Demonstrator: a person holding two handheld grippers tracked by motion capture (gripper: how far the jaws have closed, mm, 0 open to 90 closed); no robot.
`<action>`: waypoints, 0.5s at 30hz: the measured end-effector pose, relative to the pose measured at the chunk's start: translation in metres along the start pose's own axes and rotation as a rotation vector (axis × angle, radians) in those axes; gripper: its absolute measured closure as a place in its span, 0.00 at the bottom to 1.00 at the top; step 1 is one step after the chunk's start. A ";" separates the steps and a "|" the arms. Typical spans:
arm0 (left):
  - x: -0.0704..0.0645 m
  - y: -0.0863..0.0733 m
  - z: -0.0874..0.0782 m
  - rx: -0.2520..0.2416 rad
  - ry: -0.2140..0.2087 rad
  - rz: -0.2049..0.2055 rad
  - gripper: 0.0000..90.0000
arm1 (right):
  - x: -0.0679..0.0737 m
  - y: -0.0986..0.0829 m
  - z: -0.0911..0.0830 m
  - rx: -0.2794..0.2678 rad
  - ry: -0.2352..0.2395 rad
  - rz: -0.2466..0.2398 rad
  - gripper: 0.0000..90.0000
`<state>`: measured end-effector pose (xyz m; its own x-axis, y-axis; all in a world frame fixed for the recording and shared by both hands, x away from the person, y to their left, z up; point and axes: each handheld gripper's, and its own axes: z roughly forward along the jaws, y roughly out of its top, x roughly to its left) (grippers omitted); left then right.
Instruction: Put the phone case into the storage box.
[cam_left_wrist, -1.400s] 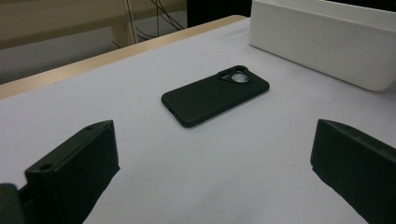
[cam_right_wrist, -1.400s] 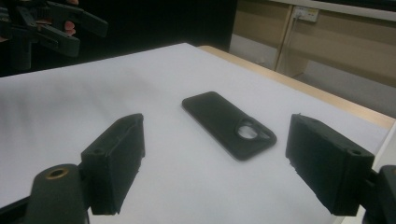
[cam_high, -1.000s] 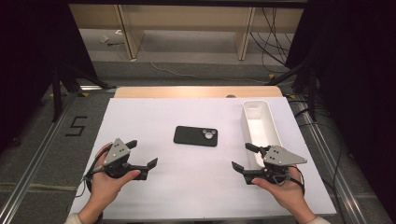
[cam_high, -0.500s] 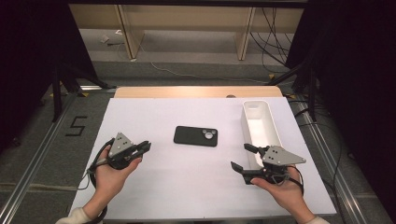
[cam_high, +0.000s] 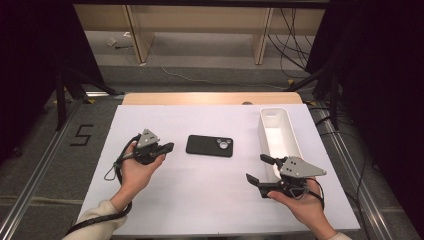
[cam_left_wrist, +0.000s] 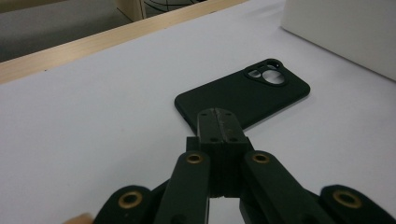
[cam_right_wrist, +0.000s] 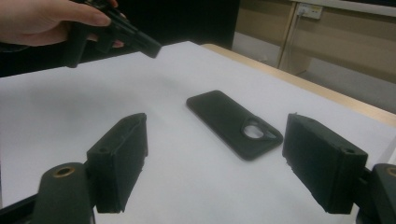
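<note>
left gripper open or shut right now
Shut: in the left gripper view the left gripper's jaws press together, empty, just short of the phone case.

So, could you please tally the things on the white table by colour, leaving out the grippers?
Black: 1, the phone case
White: 1, the long tray
Total: 2
</note>
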<state>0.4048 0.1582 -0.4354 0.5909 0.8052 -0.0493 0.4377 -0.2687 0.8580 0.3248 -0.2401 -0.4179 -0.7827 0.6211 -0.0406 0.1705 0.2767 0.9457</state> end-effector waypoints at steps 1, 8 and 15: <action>0.000 0.003 0.007 0.007 0.003 0.005 1.00 | 0.000 0.000 0.000 0.002 0.000 0.001 0.26; -0.001 0.014 0.042 0.039 0.011 -0.013 1.00 | 0.000 -0.001 0.000 0.003 0.000 0.005 0.26; -0.003 0.026 0.078 0.082 0.024 -0.014 1.00 | 0.001 -0.002 0.002 0.007 0.009 -0.001 0.26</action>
<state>0.4670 0.1077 -0.4530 0.5684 0.8214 -0.0475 0.5004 -0.2993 0.8124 0.3242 -0.2385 -0.4202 -0.7880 0.6145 -0.0386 0.1740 0.2823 0.9434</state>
